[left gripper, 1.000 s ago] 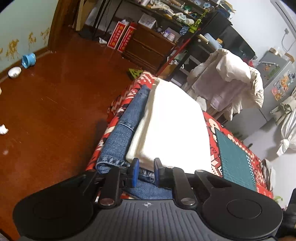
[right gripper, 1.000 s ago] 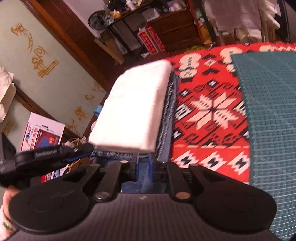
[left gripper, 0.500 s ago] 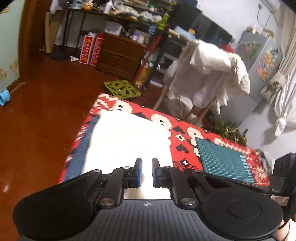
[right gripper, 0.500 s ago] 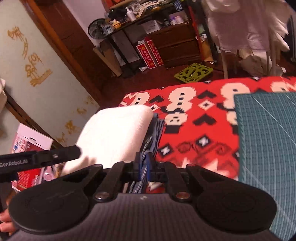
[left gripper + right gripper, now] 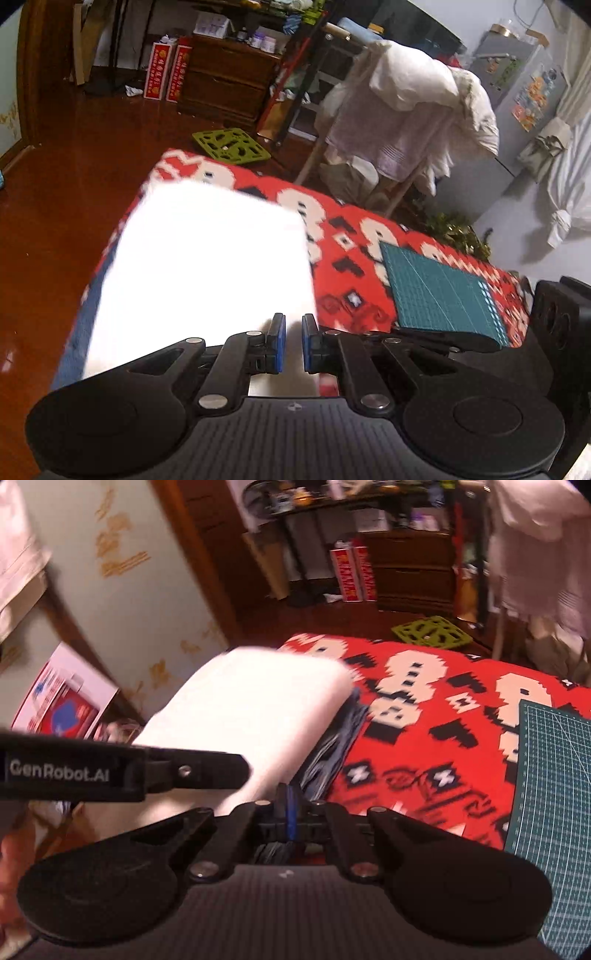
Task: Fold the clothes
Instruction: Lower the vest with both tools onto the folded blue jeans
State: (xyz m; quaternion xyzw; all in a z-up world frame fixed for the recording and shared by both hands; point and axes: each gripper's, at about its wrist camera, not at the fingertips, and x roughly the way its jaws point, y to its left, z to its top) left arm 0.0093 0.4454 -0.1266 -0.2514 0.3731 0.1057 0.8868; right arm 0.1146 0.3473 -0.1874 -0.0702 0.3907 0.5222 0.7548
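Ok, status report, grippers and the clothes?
Left gripper slightly open over white folded garment. Right gripper shut on jeans beneath it. Nothing blocking.

Black gripper point(image 5: 293, 345) — blue-padded fingers point(image 5: 280, 343), silver screws, GenRobot.AI marking.

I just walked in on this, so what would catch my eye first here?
The bright white folded cloth stands out most, lying on blue jeans at the left end of the red patterned cover. A green cutting mat lies further right on that cover. The right gripper is shut on the jeans' edge.
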